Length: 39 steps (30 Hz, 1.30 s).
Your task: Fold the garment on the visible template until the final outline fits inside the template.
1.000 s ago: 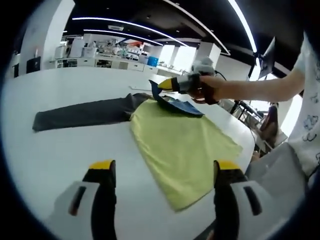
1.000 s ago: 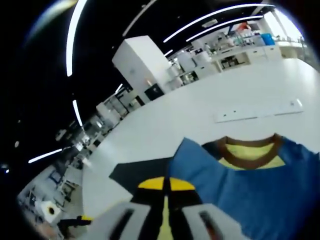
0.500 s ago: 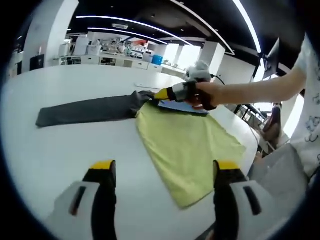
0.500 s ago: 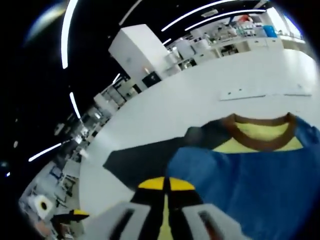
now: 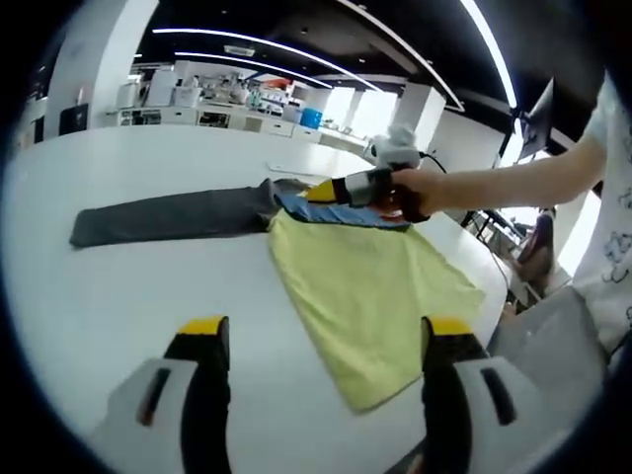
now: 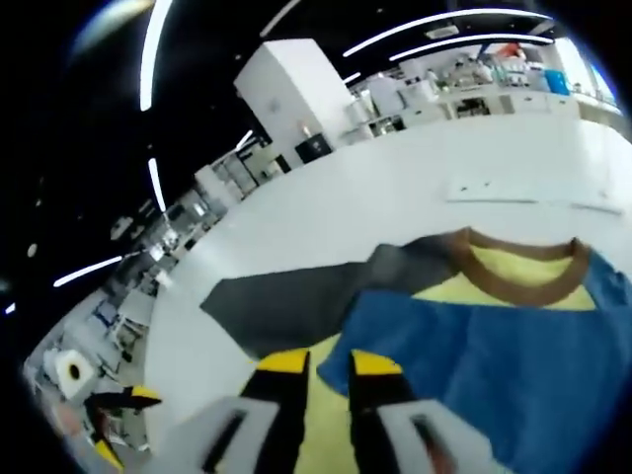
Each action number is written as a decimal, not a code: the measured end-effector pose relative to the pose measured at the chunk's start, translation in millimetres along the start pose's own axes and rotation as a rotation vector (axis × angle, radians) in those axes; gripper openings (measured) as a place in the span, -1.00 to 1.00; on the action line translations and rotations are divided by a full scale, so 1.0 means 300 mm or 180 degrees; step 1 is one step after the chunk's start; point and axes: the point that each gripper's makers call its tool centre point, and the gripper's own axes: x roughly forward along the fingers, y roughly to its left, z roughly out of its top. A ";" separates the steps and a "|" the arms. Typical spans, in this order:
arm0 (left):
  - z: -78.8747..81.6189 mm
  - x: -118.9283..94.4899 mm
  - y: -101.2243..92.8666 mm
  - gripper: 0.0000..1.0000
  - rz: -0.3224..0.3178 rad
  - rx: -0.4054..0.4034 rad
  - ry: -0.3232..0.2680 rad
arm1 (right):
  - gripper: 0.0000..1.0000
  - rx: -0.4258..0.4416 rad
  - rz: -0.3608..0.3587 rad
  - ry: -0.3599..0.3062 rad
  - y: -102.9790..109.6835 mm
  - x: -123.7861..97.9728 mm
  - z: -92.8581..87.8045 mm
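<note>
Garment (image 5: 370,286) lies flat on the white counter (image 5: 128,286), yellow-green body toward me in the left gripper view, blue sleeve part (image 5: 341,212) folded over at its far edge. Dark grey template (image 5: 173,215) stretches out from under that far end as a long strip across the counter, touching the garment.

Left gripper (image 5: 321,341): fingers (image 5: 204,341) spread wide, gripping nothing, hovering over bare counter just short of the garment's near corner.

Right gripper (image 5: 321,191) shows in the left gripper view, held in a person's hand (image 5: 410,190), low at the blue fold near the collar end. From its own camera, right gripper (image 6: 321,363) has its yellow-tipped fingers (image 6: 283,363) parted by a narrow gap, sitting right at the blue fabric edge (image 6: 484,346). I see no cloth pinched between them (contact below the tips I can't make out).

Right gripper view also shows the brown collar (image 6: 518,272) with yellow inside, blue panel spread below it, grey template (image 6: 286,301) poking out beside it. Thin white strip (image 6: 513,193) lies further back on the counter, well apart from the garment.
</note>
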 end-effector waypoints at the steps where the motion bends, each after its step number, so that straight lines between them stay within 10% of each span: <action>1: 0.000 0.000 0.000 0.52 -0.0003 -0.0004 -0.0001 | -0.63 -0.0031 -0.0008 -0.0003 -0.002 -0.002 0.001; 18: 0.022 -0.004 -0.016 0.53 -0.0093 -0.0049 -0.0084 | 0.99 -0.0344 -0.0205 -0.0408 -0.085 -0.131 0.079; 28: 0.065 -0.021 -0.002 0.52 -0.0149 -0.0216 -0.0271 | 1.00 -0.0494 -0.0346 -0.0440 -0.109 -0.261 0.117; 39: 0.189 -0.076 0.152 0.49 0.0130 -0.0253 -0.0533 | 1.00 -0.0358 -0.0426 -0.0466 -0.179 -0.430 0.066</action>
